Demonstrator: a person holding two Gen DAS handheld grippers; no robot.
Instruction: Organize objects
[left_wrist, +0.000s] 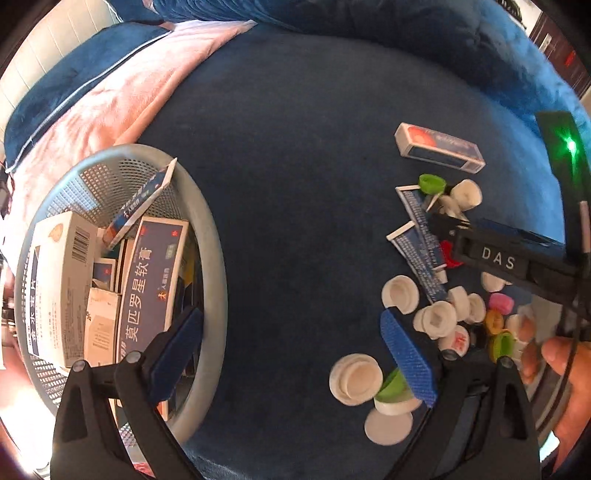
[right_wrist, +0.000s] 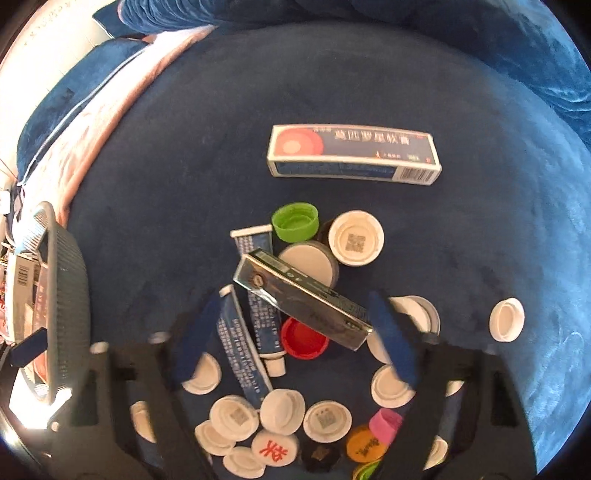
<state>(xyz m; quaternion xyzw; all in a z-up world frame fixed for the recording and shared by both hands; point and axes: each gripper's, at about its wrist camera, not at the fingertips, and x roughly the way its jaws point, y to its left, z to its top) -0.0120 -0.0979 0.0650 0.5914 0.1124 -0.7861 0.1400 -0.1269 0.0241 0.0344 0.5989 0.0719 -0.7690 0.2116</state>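
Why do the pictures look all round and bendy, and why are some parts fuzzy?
Both views use a fisheye lens, so edges curve and corners go black. In the left wrist view, the basket rim bulges and a green light flares. In the right wrist view, the blue pads look smeared, the ointment box is sharper, and the left edge is washed out.

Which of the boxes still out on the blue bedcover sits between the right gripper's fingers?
The dark silvery-green box, lying diagonally atop the tubes and caps; the blue-and-white box lies beyond the pile.
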